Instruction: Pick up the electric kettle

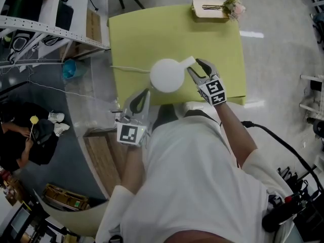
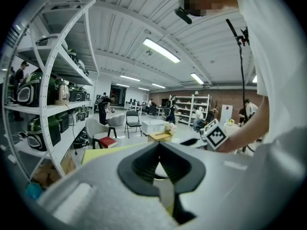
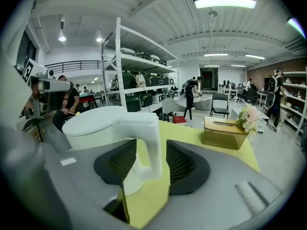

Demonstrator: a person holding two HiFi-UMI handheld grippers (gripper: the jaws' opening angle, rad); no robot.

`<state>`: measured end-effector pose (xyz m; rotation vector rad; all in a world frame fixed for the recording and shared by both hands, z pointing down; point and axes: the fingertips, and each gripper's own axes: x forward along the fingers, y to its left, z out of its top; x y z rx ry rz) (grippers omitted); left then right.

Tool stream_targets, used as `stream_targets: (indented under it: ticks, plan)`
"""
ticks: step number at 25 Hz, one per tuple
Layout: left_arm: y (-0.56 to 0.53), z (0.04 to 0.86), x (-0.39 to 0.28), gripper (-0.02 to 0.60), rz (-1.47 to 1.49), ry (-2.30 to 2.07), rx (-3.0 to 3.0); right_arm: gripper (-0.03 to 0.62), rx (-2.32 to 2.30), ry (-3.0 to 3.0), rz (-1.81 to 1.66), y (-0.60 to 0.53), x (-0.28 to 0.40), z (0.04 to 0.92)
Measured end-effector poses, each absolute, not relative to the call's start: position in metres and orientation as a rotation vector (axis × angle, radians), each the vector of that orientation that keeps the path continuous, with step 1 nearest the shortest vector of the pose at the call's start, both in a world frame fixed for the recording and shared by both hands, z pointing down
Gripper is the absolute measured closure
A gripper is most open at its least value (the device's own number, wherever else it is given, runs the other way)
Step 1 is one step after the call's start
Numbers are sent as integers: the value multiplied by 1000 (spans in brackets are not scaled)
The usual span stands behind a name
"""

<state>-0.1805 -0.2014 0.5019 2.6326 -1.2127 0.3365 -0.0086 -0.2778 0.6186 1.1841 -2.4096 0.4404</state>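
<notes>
A white electric kettle (image 1: 167, 75) stands on the yellow-green table (image 1: 152, 29), its handle (image 1: 186, 62) pointing right. My right gripper (image 1: 197, 69) is open around that handle. In the right gripper view the handle (image 3: 146, 138) stands upright between the two dark pads with a gap on each side, and the kettle body (image 3: 96, 123) sits just beyond. My left gripper (image 1: 139, 99) hovers at the table's near edge, below and left of the kettle, touching nothing. In the left gripper view its tips (image 2: 159, 145) meet, with nothing between them.
A tan tissue box with a flower sprig (image 1: 210, 8) sits at the table's far edge. The kettle's white cord (image 1: 129, 68) runs left across the table. White shelving (image 1: 50, 29) stands at the left, and a person sits at the lower left (image 1: 25, 135).
</notes>
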Motion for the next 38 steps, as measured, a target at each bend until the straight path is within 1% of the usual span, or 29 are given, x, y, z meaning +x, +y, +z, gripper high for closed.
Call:
stream_targets:
  ticks: [9,16,19,22,25,29,38]
  plan:
    - [-226,504,-185,583,304,-1167,2626,370,1197,-2404,450,-305,-23,638]
    - [-238,514,-190,583,329,-1124,2621,372,1236,-2401,468,-327,-33,652]
    - [-243,515,-195,583,343,-1111,2614,397,1240,-2405,463,-335,-38,654]
    - [-249,519,-200,583,355,-1097,2610,480,1256,-2406,469,-338,-42,655]
    - [-255,523,-201,583,359,-1081,2616,506,1295,-2382,465,-339,-41,657]
    - [-261,526,-196,583,352,-1047,2632,522,1331,-2373,469,-342,-37,657]
    - [-268,524,-208,583,336,-1017,2642,522,1439,-2340,488,-339,-39,643]
